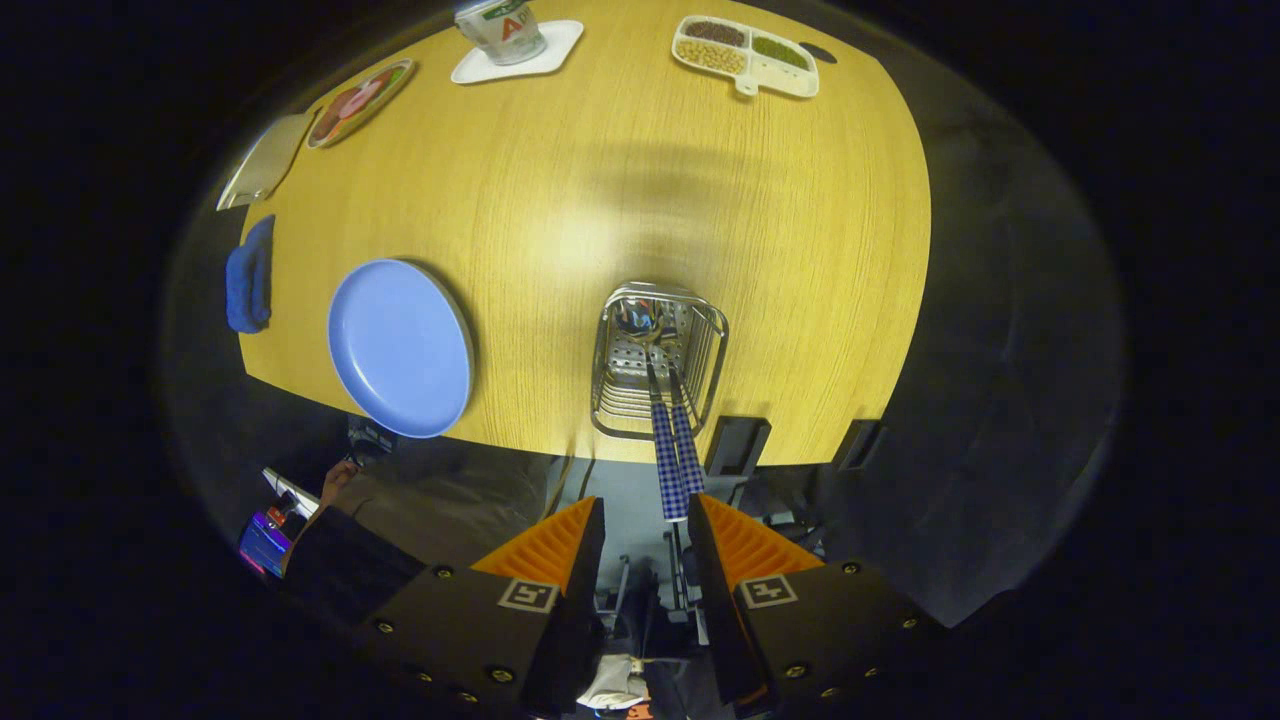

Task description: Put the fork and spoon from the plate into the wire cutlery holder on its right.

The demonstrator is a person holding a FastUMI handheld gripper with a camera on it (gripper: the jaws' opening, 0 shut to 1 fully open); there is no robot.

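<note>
I look down on a wooden table. The wire cutlery holder stands near its front edge, right of the blue plate, which has nothing on it. Two pieces of cutlery with blue-checked handles stand side by side in the holder, a shiny spoon bowl down at its bottom. The handle ends rise toward me and reach the gap between my fingertips, close beside the right one. My gripper hangs above the holder, open, with neither finger pressing on the handles.
Left of the plate a blue cloth lies at the table edge. At the far side are a grey tray, a plate of food, a can on a white dish and a divided dish of beans. A person's hand shows below the table.
</note>
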